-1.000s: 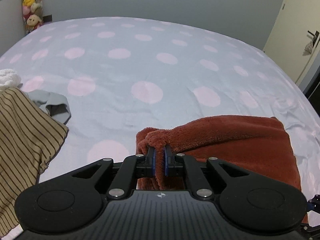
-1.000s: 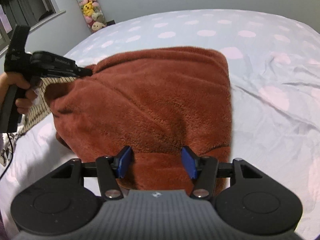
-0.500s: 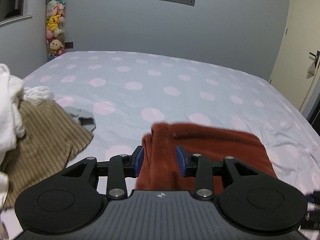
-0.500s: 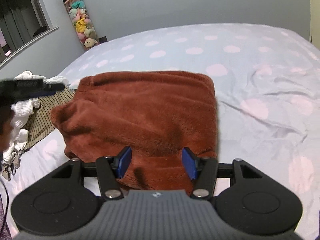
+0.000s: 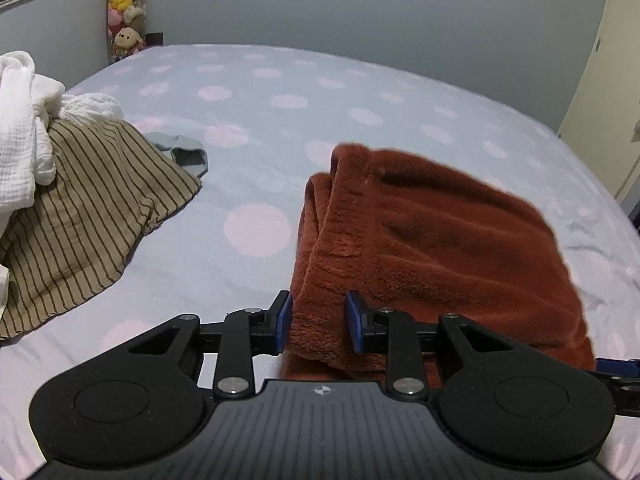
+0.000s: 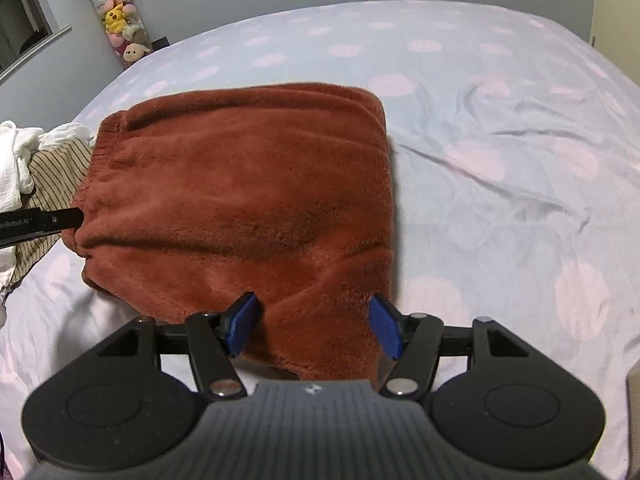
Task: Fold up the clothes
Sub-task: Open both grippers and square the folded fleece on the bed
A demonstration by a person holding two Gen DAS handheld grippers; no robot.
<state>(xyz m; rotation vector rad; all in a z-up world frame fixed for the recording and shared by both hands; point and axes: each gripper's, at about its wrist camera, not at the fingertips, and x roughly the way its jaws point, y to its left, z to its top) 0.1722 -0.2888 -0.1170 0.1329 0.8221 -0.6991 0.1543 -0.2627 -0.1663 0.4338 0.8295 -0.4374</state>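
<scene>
— Fleece first: what sits nearest the left hand-held gripper (image 5: 319, 322)?

— The rust-red fleece garment (image 5: 432, 240). Its near ribbed edge lies between the blue pads (image 5: 283, 322) of that gripper, whose jaws stand apart on either side of the cloth rather than pinching it.

— And the right hand-held gripper (image 6: 314, 326)?

— It is spread wide as well, jaws set far apart, with the near edge of the same garment (image 6: 248, 184) bulging up between its blue pads (image 6: 386, 332). Whether the pads touch the pile is hard to tell.

— Where does the garment lie?

— Folded into a thick block on the bed (image 6: 500, 168), whose pale sheet carries pink dots and some wrinkles to the right of the fleece. In the right wrist view, the left gripper's black tip (image 6: 40, 222) meets the garment's left edge.

— What lies beyond, on the left side?

— A tan striped garment (image 5: 80, 224), well apart from the fleece, with white cloth (image 5: 24, 136) heaped on it and a small grey piece (image 5: 184, 154) just past its far corner.

— Farthest back?

— A column of plush toys (image 5: 126, 8) against the grey wall, and a cream door (image 5: 616, 92) at the right.
</scene>
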